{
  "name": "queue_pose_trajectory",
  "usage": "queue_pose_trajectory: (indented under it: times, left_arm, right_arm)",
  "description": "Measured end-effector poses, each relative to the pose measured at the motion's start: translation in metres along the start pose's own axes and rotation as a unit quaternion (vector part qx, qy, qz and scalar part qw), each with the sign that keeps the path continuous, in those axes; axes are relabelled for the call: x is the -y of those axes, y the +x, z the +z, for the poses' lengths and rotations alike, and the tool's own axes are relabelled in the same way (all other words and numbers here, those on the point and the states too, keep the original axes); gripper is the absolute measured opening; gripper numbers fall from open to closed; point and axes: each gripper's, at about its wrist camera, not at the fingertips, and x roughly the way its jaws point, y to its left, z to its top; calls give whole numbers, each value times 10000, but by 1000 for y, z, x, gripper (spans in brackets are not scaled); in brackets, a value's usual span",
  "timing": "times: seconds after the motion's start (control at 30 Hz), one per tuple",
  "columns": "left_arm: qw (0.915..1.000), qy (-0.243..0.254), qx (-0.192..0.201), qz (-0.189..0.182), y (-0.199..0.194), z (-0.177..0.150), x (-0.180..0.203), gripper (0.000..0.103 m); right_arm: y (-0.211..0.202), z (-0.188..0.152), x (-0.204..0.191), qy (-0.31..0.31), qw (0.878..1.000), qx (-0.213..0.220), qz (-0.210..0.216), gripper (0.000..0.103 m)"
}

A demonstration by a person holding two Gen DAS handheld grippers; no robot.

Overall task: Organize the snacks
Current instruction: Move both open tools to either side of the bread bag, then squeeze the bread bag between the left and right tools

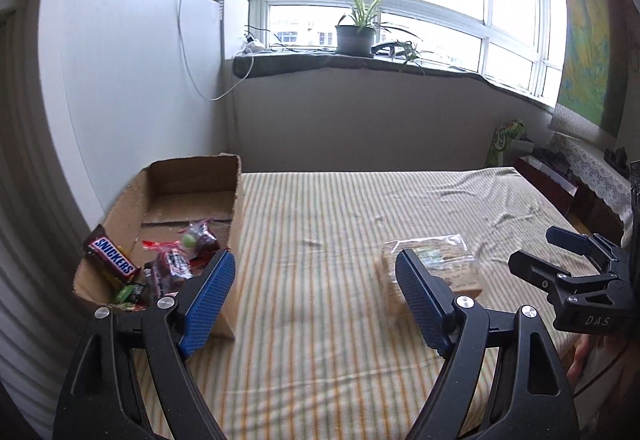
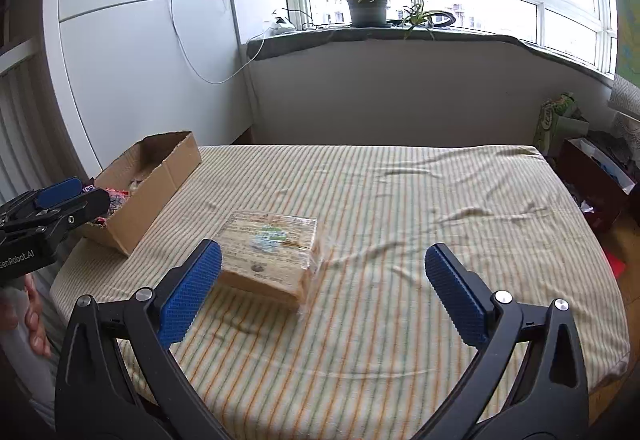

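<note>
My left hand-held gripper (image 1: 314,294) is released, its blue pads (image 1: 210,300) spread wide over the bed (image 1: 320,224), one pad at the near right wall of the box (image 1: 238,224) standing at the bed's left edge. The box holds a Snickers bar (image 1: 114,256) and other wrapped snacks (image 1: 180,256) at its near end. My right hand-held gripper (image 2: 324,294) is also released and empty, with the wrapped pack (image 2: 272,248) lying flat on the bed near its left pad (image 2: 192,292), right of the box.
</note>
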Motion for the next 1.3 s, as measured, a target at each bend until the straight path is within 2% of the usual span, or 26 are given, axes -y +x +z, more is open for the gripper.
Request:
queue_pose_trajectory:
  times: [0.23, 0.47, 0.67, 0.87, 1.07, 1.3]
  left_arm:
    - [9993, 333, 171, -31, -18, 12, 34, 82]
    - [9991, 386, 163, -72, -17, 10, 41, 83]
    - [9993, 345, -68, -142, 7, 4, 40, 83]
    - [9975, 191, -602, -302, 55, -21, 35, 83]
    - [9905, 64, -1149, -755, 83, -52, 38, 82]
    - [9830, 464, -1181, -1330, 99, -47, 54, 83]
  right_arm:
    - [-21, 8, 12, 28, 9997, 211, -142, 103]
    - [-6, 3, 10, 23, 10000, 11, -64, 103]
    - [26, -9, 11, 57, 9993, -361, -47, 103]
    - [59, -28, 18, 277, 9965, -784, 126, 103]
    - [74, -34, 24, 670, 9914, -977, 550, 103]
    - [100, -14, 12, 537, 9875, -1153, 929, 103]
